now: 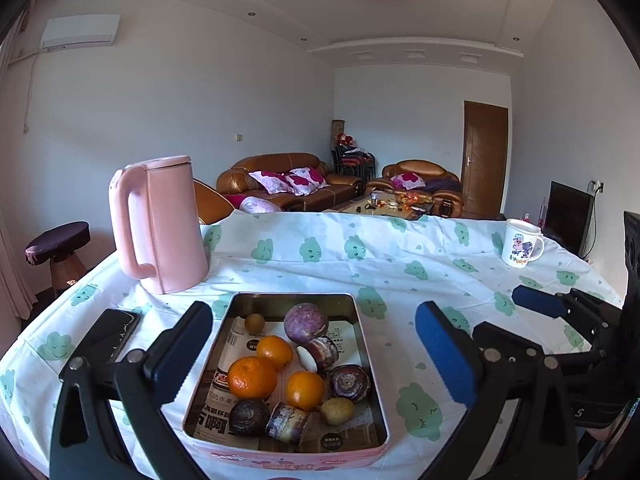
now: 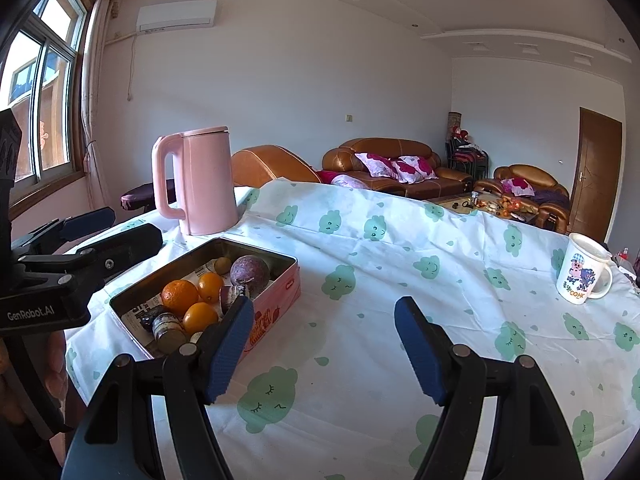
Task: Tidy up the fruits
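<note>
My left gripper (image 1: 312,364) has its blue-padded jaws spread wide with nothing held; the shallow rectangular metal tin with pink printed sides (image 1: 370,364) sits on the tabletop straight ahead, framed between them but untouched. In it lie three round orange mandarins (image 1: 252,376), several dark purple passion fruits, whole and cut (image 1: 306,322), and small brownish-green round fruits (image 1: 337,411), all on a printed paper liner (image 1: 212,424) whose bold Chinese characters I cannot make out in full. My right gripper (image 2: 324,348) also stands well open and empty over bare cloth, with the tin just off its left jaw, whose pad overlaps the tin's near corner in that view. The side of my left gripper's body reads "GenRobot.AI" (image 2: 30,314). Ahead and left of both jaws stands a tall pink plastic kettle with a handle (image 1: 160,224), near the tin's far end. A black phone (image 1: 114,330) lies flat outside my left jaw, close to the tabletop's left edge. Far right, near the far edge, stands a white cartoon mug lettered "COHK" (image 2: 582,276). Between tin and mug the white tablecloth with green smiling clouds (image 2: 400,280) lies open, rumpled in low folds.
</note>
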{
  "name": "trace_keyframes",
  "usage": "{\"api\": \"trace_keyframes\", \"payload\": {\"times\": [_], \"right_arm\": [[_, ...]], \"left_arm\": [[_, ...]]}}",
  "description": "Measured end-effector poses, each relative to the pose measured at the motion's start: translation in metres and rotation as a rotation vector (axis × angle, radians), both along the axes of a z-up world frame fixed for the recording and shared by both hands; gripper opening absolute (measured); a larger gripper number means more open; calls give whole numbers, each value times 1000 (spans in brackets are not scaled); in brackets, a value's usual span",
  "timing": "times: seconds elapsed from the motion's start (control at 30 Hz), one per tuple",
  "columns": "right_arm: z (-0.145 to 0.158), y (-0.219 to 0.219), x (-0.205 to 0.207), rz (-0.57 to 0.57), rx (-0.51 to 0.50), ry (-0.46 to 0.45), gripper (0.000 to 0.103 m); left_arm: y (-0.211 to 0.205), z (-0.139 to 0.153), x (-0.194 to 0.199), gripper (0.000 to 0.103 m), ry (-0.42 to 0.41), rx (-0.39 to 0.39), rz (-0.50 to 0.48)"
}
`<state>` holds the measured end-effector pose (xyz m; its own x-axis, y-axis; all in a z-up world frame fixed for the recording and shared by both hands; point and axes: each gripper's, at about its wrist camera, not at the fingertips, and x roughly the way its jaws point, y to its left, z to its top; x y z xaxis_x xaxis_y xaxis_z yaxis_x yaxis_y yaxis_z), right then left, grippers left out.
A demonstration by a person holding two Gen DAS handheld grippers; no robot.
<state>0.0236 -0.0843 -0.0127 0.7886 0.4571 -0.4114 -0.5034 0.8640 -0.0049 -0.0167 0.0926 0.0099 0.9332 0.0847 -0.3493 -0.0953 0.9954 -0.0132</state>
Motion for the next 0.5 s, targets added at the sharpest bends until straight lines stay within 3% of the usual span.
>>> {"api": "trace_keyframes", "payload": {"times": [0.5], "right_arm": [[-16, -15, 4, -25, -1, 39, 74]], "left_arm": [[-2, -3, 1, 103, 6, -31, -17]]}}
